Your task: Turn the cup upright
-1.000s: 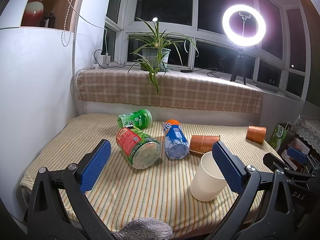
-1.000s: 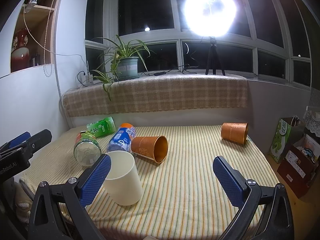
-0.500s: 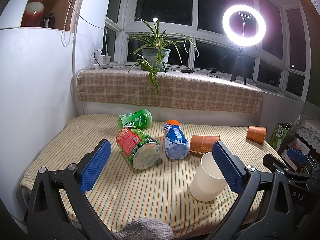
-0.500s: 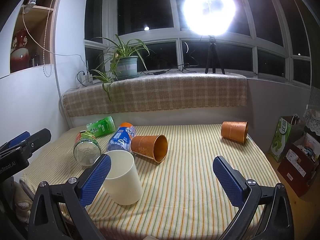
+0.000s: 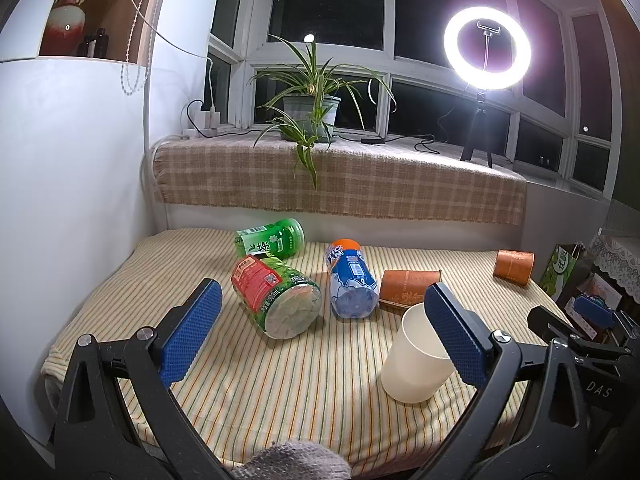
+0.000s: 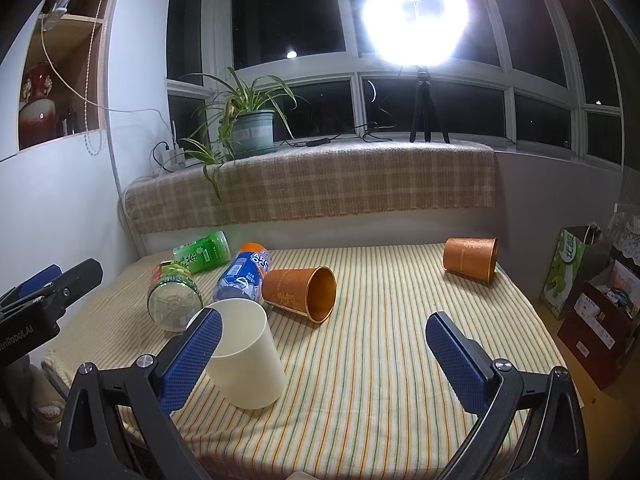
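Observation:
A cream cup (image 5: 414, 356) (image 6: 246, 354) stands upright near the front of the striped table, mouth up. An orange cup (image 5: 408, 286) (image 6: 300, 292) lies on its side behind it, mouth toward the right. A second orange cup (image 5: 514, 266) (image 6: 472, 258) lies on its side at the far right. My left gripper (image 5: 320, 334) is open and empty, its right pad just in front of the cream cup. My right gripper (image 6: 320, 354) is open and empty, its left pad in front of the cream cup.
Three bottles lie on the table's left: a green one (image 5: 272, 238), a red-labelled one (image 5: 276, 296), a blue one (image 5: 352, 280). A plaid-covered sill (image 6: 320, 180) holds a potted plant (image 6: 250, 130) and ring light (image 5: 486, 48). Bags and boxes (image 6: 592, 292) stand right of the table.

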The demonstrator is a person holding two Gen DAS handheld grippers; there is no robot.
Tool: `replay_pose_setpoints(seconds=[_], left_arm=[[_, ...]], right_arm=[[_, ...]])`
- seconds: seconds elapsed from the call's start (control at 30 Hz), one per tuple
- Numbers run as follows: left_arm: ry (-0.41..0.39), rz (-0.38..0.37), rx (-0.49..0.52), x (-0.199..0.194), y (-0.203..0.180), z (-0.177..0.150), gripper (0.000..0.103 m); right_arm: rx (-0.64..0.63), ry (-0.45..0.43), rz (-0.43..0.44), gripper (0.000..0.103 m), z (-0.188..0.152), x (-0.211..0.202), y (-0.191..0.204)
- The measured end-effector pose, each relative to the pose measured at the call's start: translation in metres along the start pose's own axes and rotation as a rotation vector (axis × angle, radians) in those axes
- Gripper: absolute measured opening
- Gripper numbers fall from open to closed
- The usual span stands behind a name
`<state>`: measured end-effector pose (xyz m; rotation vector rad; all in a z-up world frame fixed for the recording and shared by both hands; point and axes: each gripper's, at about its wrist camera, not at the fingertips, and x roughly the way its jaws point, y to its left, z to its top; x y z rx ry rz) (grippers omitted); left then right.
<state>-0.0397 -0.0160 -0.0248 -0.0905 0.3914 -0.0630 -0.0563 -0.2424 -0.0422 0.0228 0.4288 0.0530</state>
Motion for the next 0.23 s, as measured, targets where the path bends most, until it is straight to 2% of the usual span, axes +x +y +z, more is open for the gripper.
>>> replay_pose_setpoints(seconds=[0.23], left_arm=[[-0.007,0.001,0.005,0.0008,-0.0002,0.0016,0.103]], right_arm=[[0.009,0.005,0.002,0.103,-0.0006,0.0013,-0.0024]])
